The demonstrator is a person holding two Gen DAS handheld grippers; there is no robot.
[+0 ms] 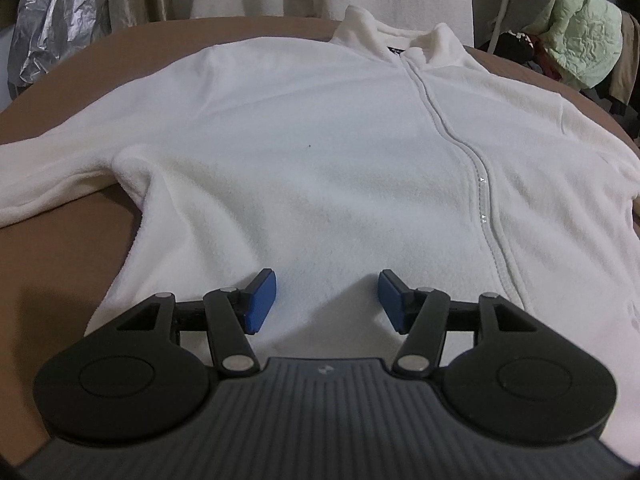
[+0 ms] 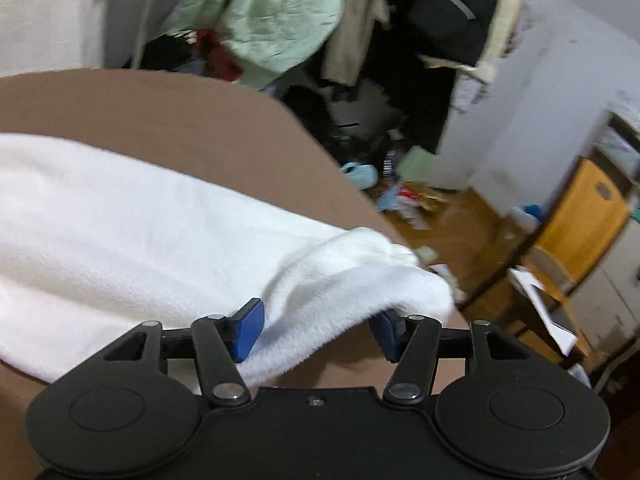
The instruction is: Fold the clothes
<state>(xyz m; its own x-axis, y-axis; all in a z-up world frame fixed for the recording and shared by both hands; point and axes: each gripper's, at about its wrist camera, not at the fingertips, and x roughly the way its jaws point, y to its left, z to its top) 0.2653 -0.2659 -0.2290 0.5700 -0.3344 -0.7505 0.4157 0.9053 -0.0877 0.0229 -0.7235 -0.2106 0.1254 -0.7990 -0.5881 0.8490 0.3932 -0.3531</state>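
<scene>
A white fleece zip jacket (image 1: 320, 152) lies flat, front up, on a brown table (image 1: 60, 240), collar at the far side, zipper closed. Its left sleeve (image 1: 48, 176) stretches to the left. My left gripper (image 1: 327, 300) is open and empty, its blue pads just above the jacket's lower hem. In the right wrist view the jacket's other sleeve (image 2: 160, 240) lies across the table with its cuff (image 2: 392, 272) at the table edge. My right gripper (image 2: 316, 328) is open, its jaws on either side of the sleeve near the cuff, not closed on it.
The brown table (image 2: 200, 120) ends just right of the cuff. Beyond it is a cluttered wooden floor (image 2: 440, 220), a pile of clothes with a pale green quilted jacket (image 2: 272, 12), and a yellow cabinet (image 2: 580, 216). Silver plastic (image 1: 52, 20) hangs at the far left.
</scene>
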